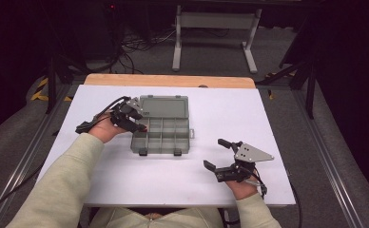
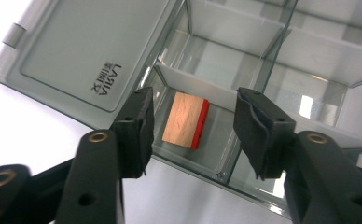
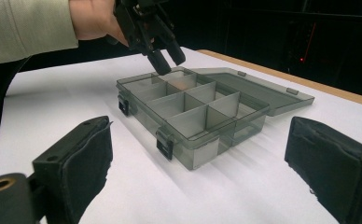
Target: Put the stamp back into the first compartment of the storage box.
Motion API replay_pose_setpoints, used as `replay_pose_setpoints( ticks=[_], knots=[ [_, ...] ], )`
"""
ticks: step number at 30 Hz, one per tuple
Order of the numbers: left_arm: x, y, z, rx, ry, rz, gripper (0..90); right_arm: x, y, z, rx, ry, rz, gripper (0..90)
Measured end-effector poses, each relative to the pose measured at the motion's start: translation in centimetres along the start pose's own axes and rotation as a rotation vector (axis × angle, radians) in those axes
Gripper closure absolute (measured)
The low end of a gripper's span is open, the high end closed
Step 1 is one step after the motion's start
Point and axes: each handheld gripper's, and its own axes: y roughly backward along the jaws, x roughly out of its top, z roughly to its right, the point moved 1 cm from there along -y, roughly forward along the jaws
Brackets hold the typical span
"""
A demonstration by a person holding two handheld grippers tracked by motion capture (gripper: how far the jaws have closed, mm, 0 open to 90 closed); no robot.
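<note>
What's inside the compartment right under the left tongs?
A small wooden block with one red edge lies flat in that compartment of the clear organiser box, loose between the open left tongs. The block's underside is hidden.

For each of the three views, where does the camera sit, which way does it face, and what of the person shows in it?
High view: above the person's side, looking forward and down on the white table; both sleeves, hands, the left gripper and right gripper show.
Left gripper view: rides the left gripper, looking down between its open jaws at a wooden block lying free in the compartment box.
Right gripper view: rides the right gripper, low, facing across the table; its jaws stand apart, empty.
Shared: the right gripper view and the high view both show the box with the left gripper above it.
</note>
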Motion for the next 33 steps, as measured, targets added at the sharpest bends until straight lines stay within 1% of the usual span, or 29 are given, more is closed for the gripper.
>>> replay_pose_setpoints(
  ticks=[1, 4, 8, 11, 13, 17, 20, 23, 28, 32, 33],
  knots=[
    [0.1, 0.2, 0.1, 0.003, -0.004, 0.005, 44.7, 0.0, 0.0, 0.0, 0.0, 0.0, 0.001, 7.8],
    [0.3, 0.9, 0.5, 0.004, 0.014, 0.023, 40.1, 0.0, -0.2, 0.1, 0.004, -0.001, 0.006, 7.8],
    [0.5, 1.9, 1.0, 0.011, 0.027, 0.046, 34.0, 0.0, -0.3, 0.1, 0.006, 0.002, 0.003, 7.8],
    [0.7, 2.7, 1.5, -0.005, 0.05, 0.07, 28.1, 0.2, -0.3, 0.3, 0.005, 0.0, 0.012, 7.8],
    [0.8, 3.3, 2.0, 0.0, 0.053, 0.079, 24.6, 0.2, -0.4, 0.4, 0.008, -0.003, 0.013, 7.8],
    [1.0, 4.4, 3.2, 0.015, 0.041, 0.088, 17.3, 0.3, -0.7, 0.4, 0.013, 0.0, 0.008, 7.8],
    [1.0, 5.2, 4.6, 0.028, 0.029, 0.112, 12.4, 0.3, -0.8, 0.4, 0.016, 0.0, 0.006, 7.8],
    [0.8, 6.1, 5.8, 0.037, 0.018, 0.138, 9.9, 0.3, -0.9, 0.5, 0.016, 0.003, 0.005, 7.8],
    [0.3, 7.2, 7.2, 0.023, 0.019, 0.185, 6.9, 0.3, -0.9, 0.4, 0.017, 0.003, 0.004, 7.8],
    [-0.2, 7.9, 8.1, 0.022, 0.025, 0.217, 5.7, 0.3, -0.9, 0.3, 0.016, 0.002, 0.001, 7.8],
    [-0.3, 8.0, 8.3, 0.028, 0.035, 0.226, 5.6, 0.3, -0.9, 0.3, 0.016, 0.003, -0.001, 7.8]
  ],
)
